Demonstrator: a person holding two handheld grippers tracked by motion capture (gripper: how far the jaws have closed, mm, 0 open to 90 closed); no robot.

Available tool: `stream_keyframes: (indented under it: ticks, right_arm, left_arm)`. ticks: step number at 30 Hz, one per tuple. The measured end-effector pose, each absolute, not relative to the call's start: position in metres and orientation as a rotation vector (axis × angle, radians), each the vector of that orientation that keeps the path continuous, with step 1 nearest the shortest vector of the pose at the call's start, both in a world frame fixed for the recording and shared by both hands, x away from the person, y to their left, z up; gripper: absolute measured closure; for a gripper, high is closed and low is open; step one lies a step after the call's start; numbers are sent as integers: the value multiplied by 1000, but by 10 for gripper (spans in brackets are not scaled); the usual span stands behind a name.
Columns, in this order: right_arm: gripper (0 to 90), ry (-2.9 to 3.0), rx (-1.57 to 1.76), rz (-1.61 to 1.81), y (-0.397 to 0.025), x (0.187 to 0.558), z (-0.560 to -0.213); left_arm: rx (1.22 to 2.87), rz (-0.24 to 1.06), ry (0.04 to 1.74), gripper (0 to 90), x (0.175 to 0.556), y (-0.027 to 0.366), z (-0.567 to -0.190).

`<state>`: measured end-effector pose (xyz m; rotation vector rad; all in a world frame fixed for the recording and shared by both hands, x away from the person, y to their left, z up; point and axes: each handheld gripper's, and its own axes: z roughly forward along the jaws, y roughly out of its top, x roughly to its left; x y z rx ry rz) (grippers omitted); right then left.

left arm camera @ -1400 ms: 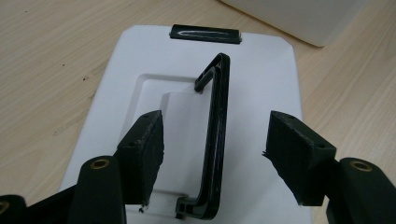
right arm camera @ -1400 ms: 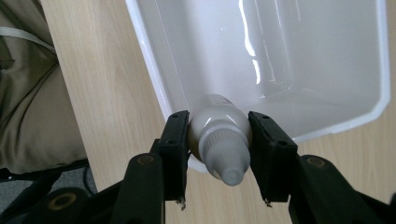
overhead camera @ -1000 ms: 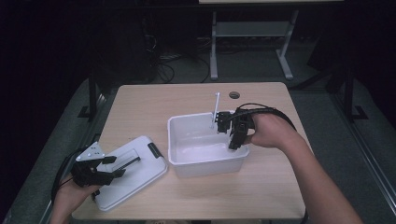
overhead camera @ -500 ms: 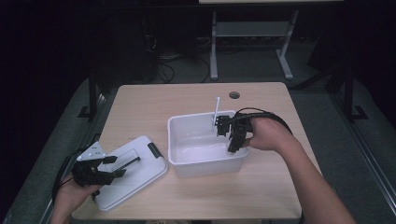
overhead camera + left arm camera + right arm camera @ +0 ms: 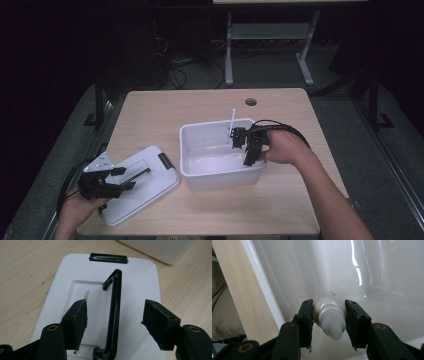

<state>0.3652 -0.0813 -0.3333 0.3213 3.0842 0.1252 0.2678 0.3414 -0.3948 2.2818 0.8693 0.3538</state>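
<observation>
White ribbed-cap bottle betw. jaws

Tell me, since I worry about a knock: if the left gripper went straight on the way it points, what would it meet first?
Probably the black handle on the white lid: it lies between the open jaws of the left gripper, right in its line. Past it comes the lid's black clip. How far above the lid the jaws are is unclear.

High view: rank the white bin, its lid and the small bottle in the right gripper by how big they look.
1. White bin, though the lid comes close.
2. Lid, nearer the camera, so its rank is unsure.
3. Bottle, smallest, clamped in the right gripper.
</observation>
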Motion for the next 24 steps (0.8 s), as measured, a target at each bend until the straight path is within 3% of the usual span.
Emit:
stream_keyframes:
  ticks: [24]
  right_arm:
    - [593, 3104, 361, 103, -79, 376, -361]
  left_arm:
    - [2272, 355, 876, 353, 268, 342, -395]
